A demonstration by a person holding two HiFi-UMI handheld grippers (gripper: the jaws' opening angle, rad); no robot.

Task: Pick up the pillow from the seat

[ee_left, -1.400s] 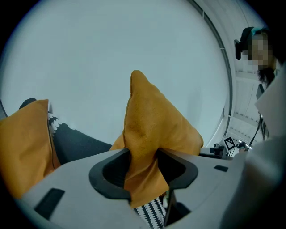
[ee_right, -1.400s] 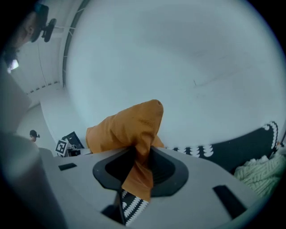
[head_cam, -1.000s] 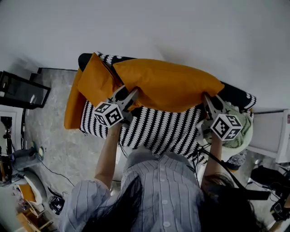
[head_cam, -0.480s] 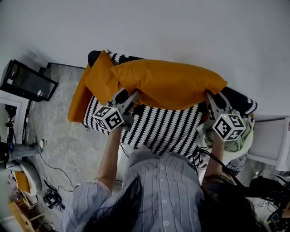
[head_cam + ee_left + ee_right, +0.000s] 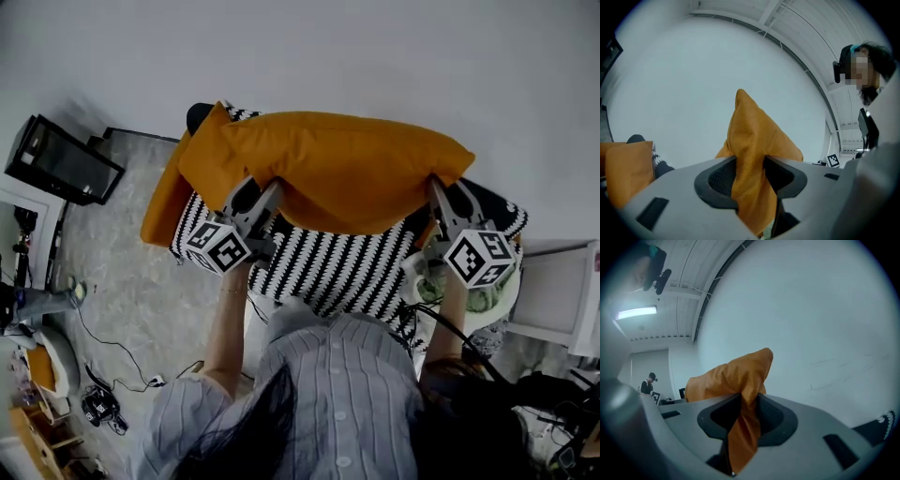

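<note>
A long orange pillow (image 5: pixel 342 173) hangs in the air above the black-and-white zigzag seat (image 5: pixel 337 267), held at both ends. My left gripper (image 5: pixel 261 195) is shut on the pillow's left corner (image 5: pixel 749 159), with the fabric pinched between the jaws. At the other end my right gripper (image 5: pixel 441 199) is shut on the right corner (image 5: pixel 745 401), where the cloth bunches up between the jaws. A second orange cushion (image 5: pixel 173 197) lies at the seat's left end.
A white wall (image 5: pixel 375 56) stands right behind the seat. A round side table with green cloth (image 5: pixel 469 291) sits at the right. A dark monitor (image 5: pixel 61 159) and cables on the floor (image 5: pixel 103 403) are at the left. A person stands far off (image 5: pixel 648 383).
Both grippers have lifted the pillow higher and toward the wall. It now covers more of the seat's back edge and overlaps the second cushion at the left.
</note>
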